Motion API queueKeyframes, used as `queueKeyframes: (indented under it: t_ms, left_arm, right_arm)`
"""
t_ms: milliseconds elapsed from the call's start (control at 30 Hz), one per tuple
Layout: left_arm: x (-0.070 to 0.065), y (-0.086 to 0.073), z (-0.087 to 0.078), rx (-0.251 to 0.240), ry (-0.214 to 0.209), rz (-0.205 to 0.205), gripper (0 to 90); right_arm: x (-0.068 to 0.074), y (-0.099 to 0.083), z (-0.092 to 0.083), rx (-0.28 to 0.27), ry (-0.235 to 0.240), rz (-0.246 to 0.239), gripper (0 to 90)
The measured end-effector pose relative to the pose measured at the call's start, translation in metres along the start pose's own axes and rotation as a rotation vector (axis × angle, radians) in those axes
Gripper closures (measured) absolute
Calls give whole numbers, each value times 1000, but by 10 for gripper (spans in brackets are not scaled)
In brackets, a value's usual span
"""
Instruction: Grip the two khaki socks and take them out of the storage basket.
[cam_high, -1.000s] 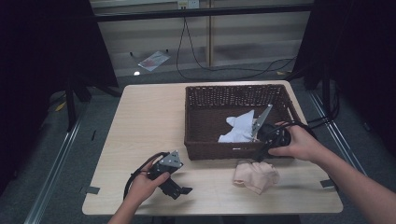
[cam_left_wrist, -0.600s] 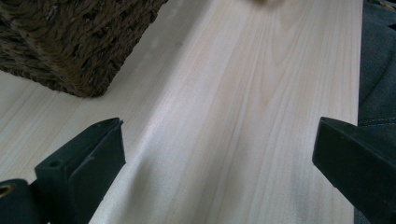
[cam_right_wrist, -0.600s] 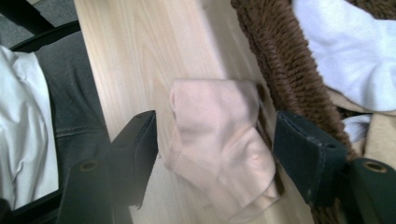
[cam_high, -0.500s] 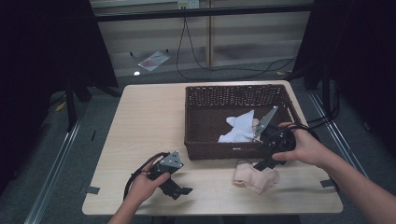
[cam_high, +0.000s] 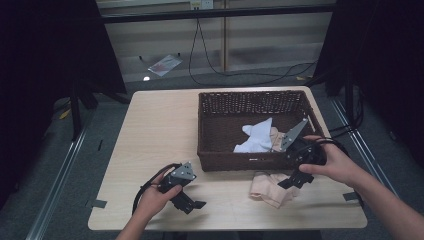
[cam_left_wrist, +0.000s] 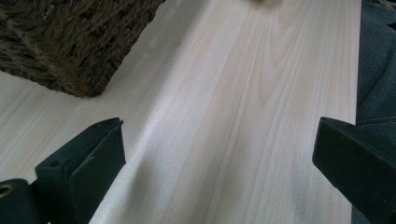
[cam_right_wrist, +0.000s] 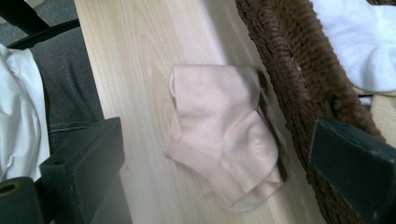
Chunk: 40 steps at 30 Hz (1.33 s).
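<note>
A pale beige sock (cam_high: 267, 189) lies crumpled on the wooden table (cam_high: 160, 130), just in front of the brown wicker basket (cam_high: 210, 125). The right gripper view has the sock (cam_right_wrist: 219, 135) directly below, beside the basket wall (cam_right_wrist: 299, 79). My right gripper (cam_high: 295, 180) hovers over the sock's right end, jaws wide apart and holding nothing (cam_right_wrist: 219, 140). A white cloth (cam_high: 257, 137) and a beige piece lie inside the basket. My left gripper (cam_high: 192, 202) rests low near the table's front left, open (cam_left_wrist: 215, 140), facing bare wood and the basket corner (cam_left_wrist: 70, 42).
Black cables (cam_high: 240, 75) and a sheet of paper (cam_high: 162, 64) lie on the floor beyond the table. Grey tape (cam_high: 96, 203) marks the table's front left edge. The person's dark trousers (cam_right_wrist: 65, 84) sit just past the front edge.
My right gripper has come back from over the basket's front rim and dropped to the table, now above the beige sock. The left gripper has stayed put.
</note>
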<state>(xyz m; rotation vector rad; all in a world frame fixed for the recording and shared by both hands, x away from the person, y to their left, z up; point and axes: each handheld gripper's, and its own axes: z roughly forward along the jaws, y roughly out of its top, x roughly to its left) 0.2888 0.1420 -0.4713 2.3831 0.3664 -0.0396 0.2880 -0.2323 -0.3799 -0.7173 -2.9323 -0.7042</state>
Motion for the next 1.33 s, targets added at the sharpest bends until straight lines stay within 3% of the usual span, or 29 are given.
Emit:
queueKeyframes:
  t_ms: [300,600,1100,1233,1333]
  left_arm:
    - [0,0,0,7,0,-1,22]
    - [0,0,0,-1,1,-2,22]
    - [0,0,0,4,0,0,22]
    - [0,0,2,-3,0,-3,22]
    - [0,0,3,-8,0,-3,22]
  right_arm:
    - [-1,-25,1,-36,-22,18,35]
    - [-1,-51,8,-67,-11,56,34]
    - [1,-88,34,-124,-6,93,33]
    - [2,-92,40,-136,-41,107,35]
    - [4,-89,44,-181,-33,81,26]
